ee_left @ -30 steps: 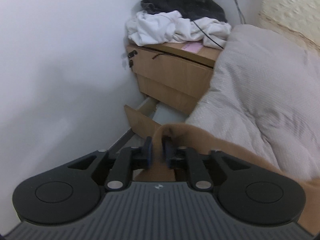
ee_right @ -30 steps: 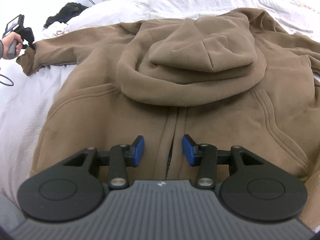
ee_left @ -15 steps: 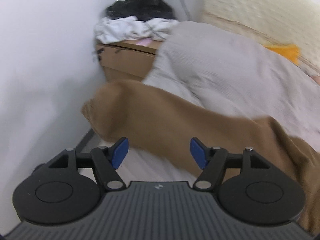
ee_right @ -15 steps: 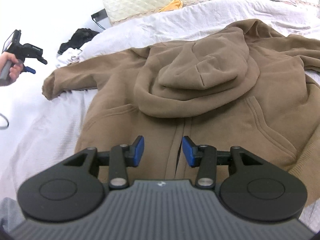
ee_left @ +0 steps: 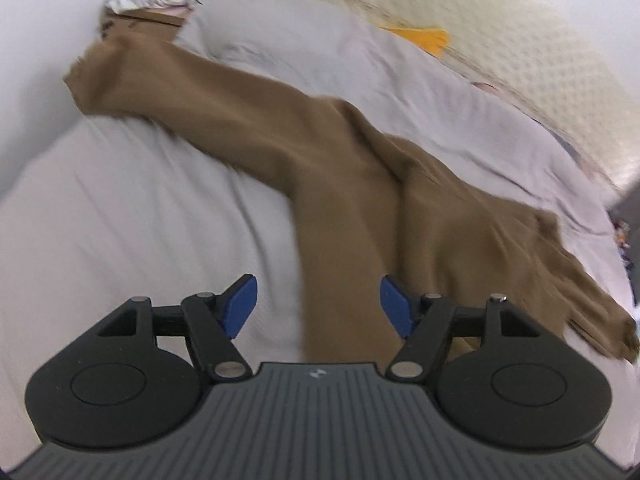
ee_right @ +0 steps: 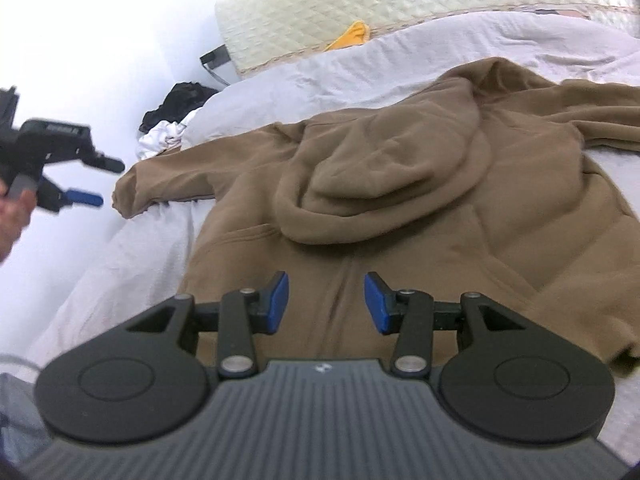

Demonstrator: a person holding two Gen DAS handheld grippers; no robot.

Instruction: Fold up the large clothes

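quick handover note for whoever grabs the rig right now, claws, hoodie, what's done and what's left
Left claw: open, holding nothing, above the hoodie's body.
Right claw: open, empty, over the front zip.
Brown hoodie: face up on the white bed cover, hood flopped onto the chest, one sleeve stretched out toward the bed's edge.
Done: spread out.
Left: every fold, sleeves first.

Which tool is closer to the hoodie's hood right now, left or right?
Right. The right tool hangs open over the front of the hoodie, just below the hood. The left tool is open off the bed's side, beyond the sleeve cuff.
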